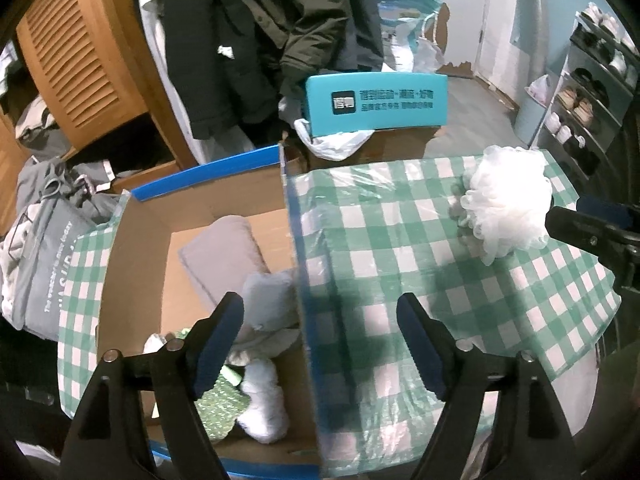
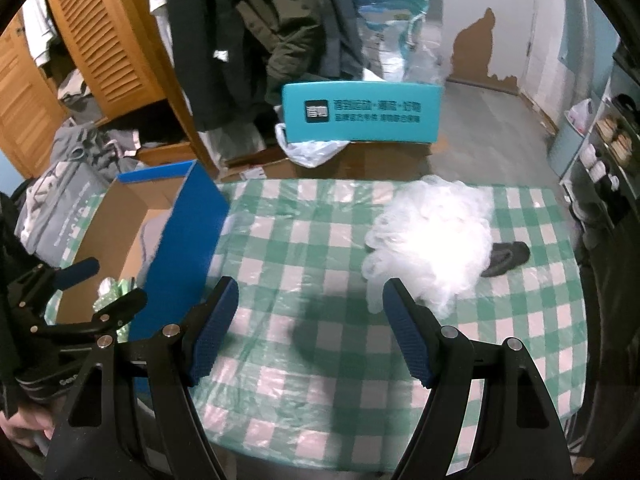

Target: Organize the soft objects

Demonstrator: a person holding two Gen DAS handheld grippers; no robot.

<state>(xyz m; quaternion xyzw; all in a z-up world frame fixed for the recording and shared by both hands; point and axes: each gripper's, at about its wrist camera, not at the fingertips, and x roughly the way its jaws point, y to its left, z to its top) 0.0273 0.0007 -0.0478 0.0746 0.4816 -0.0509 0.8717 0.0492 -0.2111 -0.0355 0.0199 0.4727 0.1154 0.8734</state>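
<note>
Left gripper (image 1: pixel 320 336): both jaws spread wide, pitched steeply downward, nothing between the 2 blue pads (image 1: pixel 218 344). Right gripper (image 2: pixel 310 328): jaws likewise spread, pitched downward, gap between them empty. In the right wrist view, the left gripper (image 2: pixel 102 284) appears at the left edge, and part of a hand (image 2: pixel 24 428) shows at the lower left beneath it.

My surface (image 2: pixel 320 248) wears a green-and-white checked cloth under clear plastic; on it lie a white mesh puff (image 2: pixel 428 240), a dark sock (image 2: pixel 506 260) beside it, and the blue-walled cardboard box (image 2: pixel 180 240).
</note>
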